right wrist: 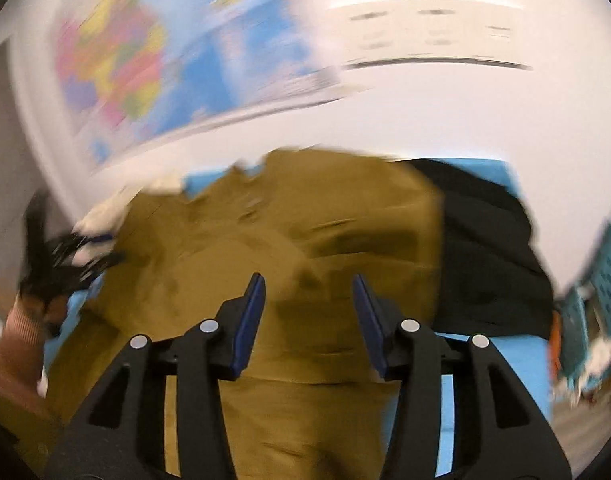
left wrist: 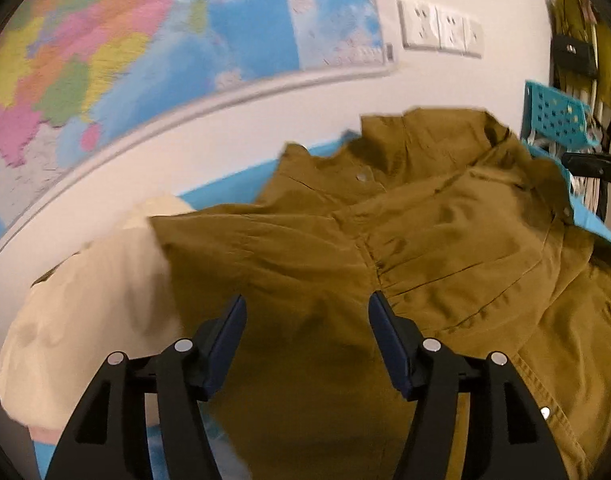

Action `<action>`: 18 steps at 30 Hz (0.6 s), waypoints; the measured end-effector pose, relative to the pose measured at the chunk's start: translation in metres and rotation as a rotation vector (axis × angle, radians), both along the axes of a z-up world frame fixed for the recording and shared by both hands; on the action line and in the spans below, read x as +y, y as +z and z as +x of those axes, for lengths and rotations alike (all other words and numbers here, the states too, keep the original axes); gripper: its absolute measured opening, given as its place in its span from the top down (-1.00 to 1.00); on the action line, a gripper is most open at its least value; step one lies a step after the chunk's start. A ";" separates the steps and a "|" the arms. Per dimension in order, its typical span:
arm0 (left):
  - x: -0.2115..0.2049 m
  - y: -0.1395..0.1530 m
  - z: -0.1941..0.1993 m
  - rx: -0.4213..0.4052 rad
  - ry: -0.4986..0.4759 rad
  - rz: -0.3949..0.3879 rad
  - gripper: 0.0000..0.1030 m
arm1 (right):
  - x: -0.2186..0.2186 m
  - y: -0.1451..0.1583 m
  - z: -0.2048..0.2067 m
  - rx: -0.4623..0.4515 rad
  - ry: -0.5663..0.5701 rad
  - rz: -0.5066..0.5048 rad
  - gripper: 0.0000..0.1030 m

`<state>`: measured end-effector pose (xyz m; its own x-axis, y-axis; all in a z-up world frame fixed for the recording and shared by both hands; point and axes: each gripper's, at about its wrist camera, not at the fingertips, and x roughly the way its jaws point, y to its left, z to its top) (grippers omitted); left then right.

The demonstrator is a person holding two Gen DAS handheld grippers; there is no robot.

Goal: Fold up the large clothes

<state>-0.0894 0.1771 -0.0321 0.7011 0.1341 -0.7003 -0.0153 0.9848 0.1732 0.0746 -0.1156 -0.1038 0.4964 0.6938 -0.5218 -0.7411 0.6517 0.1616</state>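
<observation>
An olive-brown shirt with snap buttons lies spread on a light blue surface, its collar toward the wall. My left gripper is open and empty just above the shirt's cloth. In the right wrist view the same shirt fills the middle, blurred. My right gripper is open and empty above it. The left gripper shows at the left edge of that view, held by a hand.
A cream garment lies left of the shirt. A black garment lies to its right. A turquoise perforated basket stands at the far right. A map and wall sockets are on the white wall behind.
</observation>
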 end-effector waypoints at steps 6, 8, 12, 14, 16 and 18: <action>0.016 -0.029 0.024 0.083 0.114 0.021 0.06 | 0.085 -0.040 0.026 0.042 0.105 -0.193 0.26; 0.017 -0.034 0.023 0.072 0.132 0.087 0.06 | 0.099 -0.057 0.038 0.076 0.084 -0.246 0.32; 0.021 -0.036 0.021 0.066 0.140 0.088 0.06 | 0.089 -0.048 0.043 0.111 0.074 -0.194 0.31; 0.022 -0.033 0.018 0.055 0.154 0.090 0.05 | 0.075 -0.036 0.033 0.097 0.080 -0.140 0.27; 0.023 -0.023 0.008 0.019 0.150 0.052 0.02 | 0.059 -0.025 0.020 0.080 0.084 -0.103 0.26; 0.018 -0.013 -0.003 -0.017 0.103 0.024 -0.11 | 0.049 -0.022 0.012 0.076 0.098 -0.090 0.23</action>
